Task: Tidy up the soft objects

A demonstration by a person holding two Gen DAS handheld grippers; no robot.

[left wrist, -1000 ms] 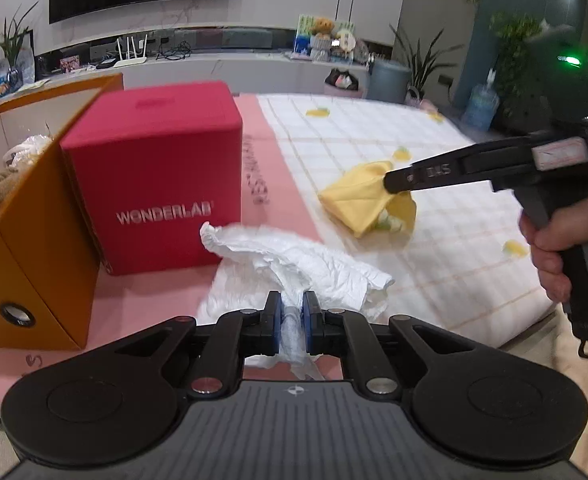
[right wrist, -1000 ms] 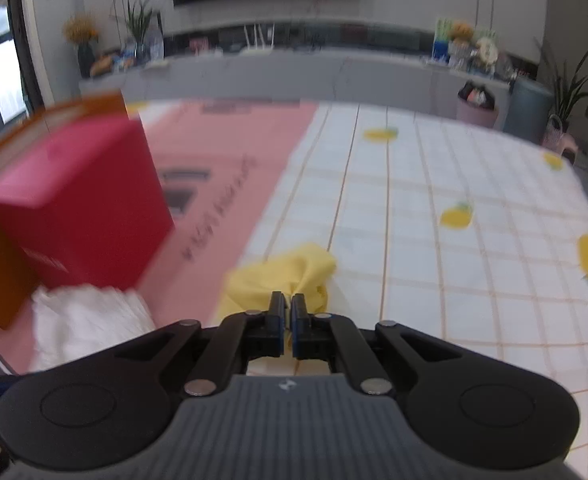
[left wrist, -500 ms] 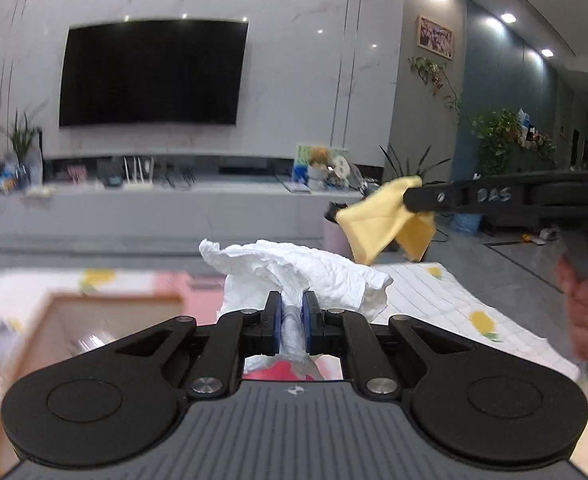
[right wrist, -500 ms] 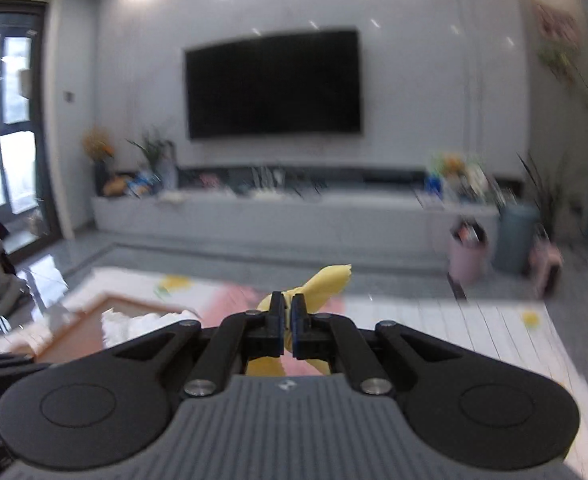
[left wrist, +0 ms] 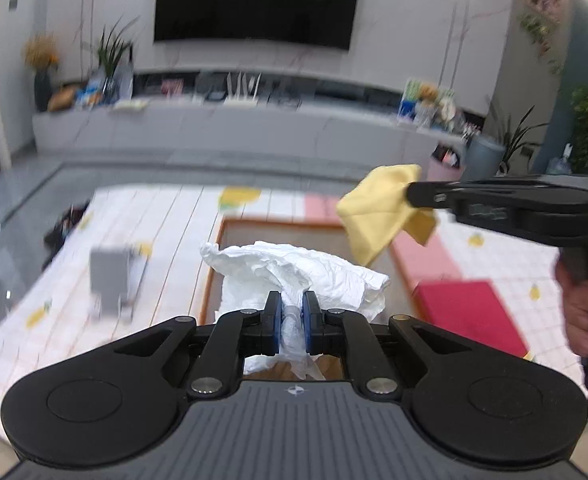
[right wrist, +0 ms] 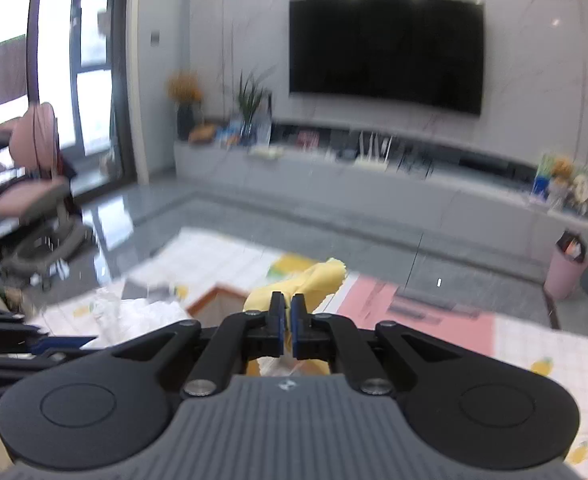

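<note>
Between left tongs (left wrist: 292, 322): white cloth (left wrist: 302, 276); right tongs (right wrist: 287, 330) pinch yellow cloth (right wrist: 314, 280).

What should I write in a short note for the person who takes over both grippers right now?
Left gripper: shut on the white crumpled cloth, held in the air above the orange box.
Right gripper: shut on the yellow cloth, also lifted, near the box's far right corner.
Done: both soft items are picked up.
Left: lower each into the open box, then release. The red box sits to its right.
</note>
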